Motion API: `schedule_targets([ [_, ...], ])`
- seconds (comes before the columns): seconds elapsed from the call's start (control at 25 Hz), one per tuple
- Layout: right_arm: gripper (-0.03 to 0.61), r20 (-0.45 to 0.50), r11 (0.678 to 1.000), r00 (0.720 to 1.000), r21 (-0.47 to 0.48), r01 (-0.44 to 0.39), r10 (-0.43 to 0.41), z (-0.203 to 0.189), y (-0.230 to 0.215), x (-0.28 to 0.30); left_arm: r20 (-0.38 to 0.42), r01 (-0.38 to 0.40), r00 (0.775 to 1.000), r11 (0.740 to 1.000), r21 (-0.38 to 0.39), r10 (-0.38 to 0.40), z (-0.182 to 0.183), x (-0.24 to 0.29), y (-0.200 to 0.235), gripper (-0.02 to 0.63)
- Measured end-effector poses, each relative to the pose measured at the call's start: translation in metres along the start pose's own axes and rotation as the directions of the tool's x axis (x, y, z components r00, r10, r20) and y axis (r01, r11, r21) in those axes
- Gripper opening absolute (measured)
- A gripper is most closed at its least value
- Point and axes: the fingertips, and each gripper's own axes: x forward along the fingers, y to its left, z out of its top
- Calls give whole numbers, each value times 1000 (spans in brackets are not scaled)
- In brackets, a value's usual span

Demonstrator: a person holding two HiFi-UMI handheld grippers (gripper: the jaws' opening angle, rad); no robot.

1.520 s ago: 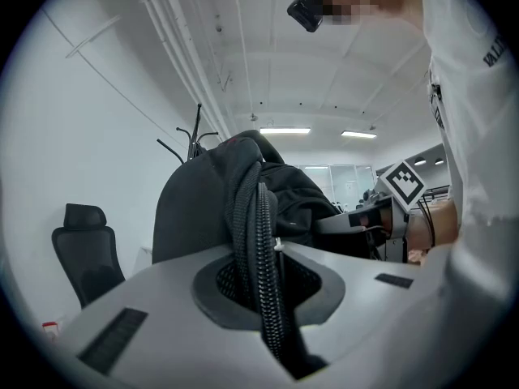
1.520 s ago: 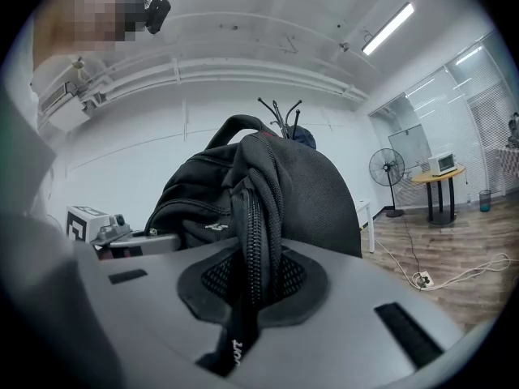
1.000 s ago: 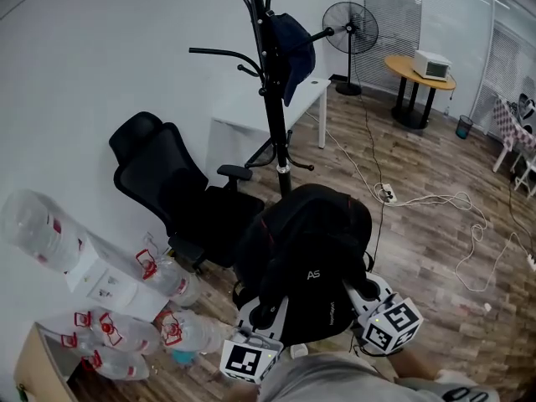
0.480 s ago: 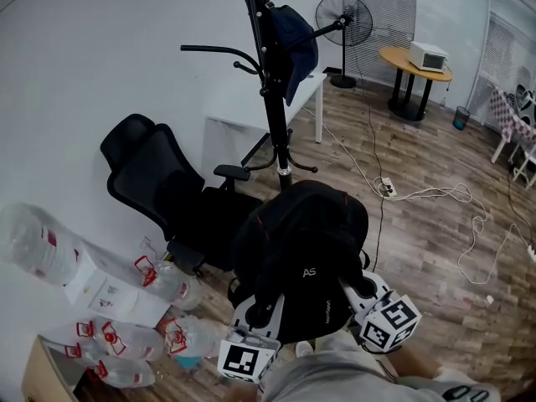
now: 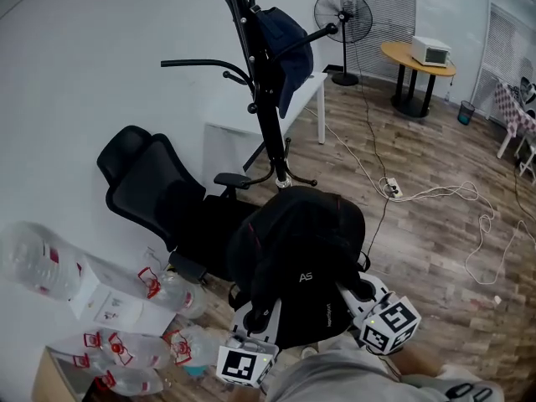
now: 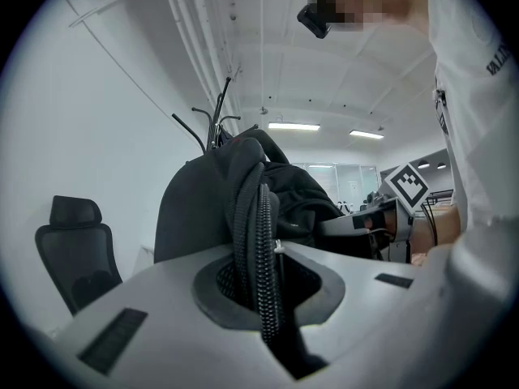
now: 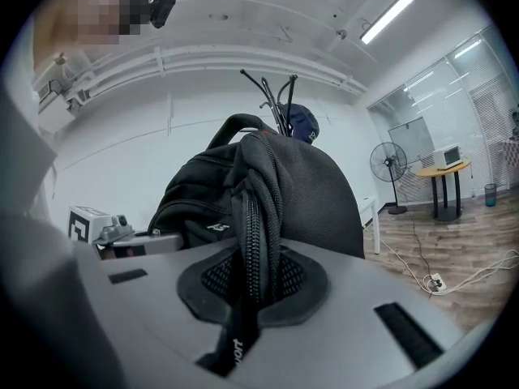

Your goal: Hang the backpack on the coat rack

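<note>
Left tool (image 6: 266, 286) pinching backpack (image 5: 301, 249) zipper seam; right tool (image 7: 251, 286) pinching opposite seam. Fabric handling soft, sagging, likely moderately heavy; top loop (image 7: 237, 120) looking best hold for coat rack (image 5: 266, 124) hook.

Wooden floor (image 5: 435, 145) bears coat rack (image 5: 266, 117), office chair (image 5: 155, 195), cables (image 5: 456, 193), plastic bottles (image 5: 177, 286).
</note>
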Motion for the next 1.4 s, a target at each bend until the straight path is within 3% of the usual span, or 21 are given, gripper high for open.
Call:
schedule_targets([
  [0.88, 32, 9, 983, 984, -40, -176, 177, 73, -59, 88, 64, -159, 985, 987, -11, 159, 40, 93, 72, 31],
  [1.2, 32, 19, 988, 989, -38, -148, 149, 88, -64, 114, 75, -138, 987, 990, -27, 140, 49, 108, 99, 31],
  [1.4, 32, 39, 995, 995, -30, -93, 94, 96, -57, 129, 81, -85, 993, 995, -49, 89, 55, 114, 122, 31],
])
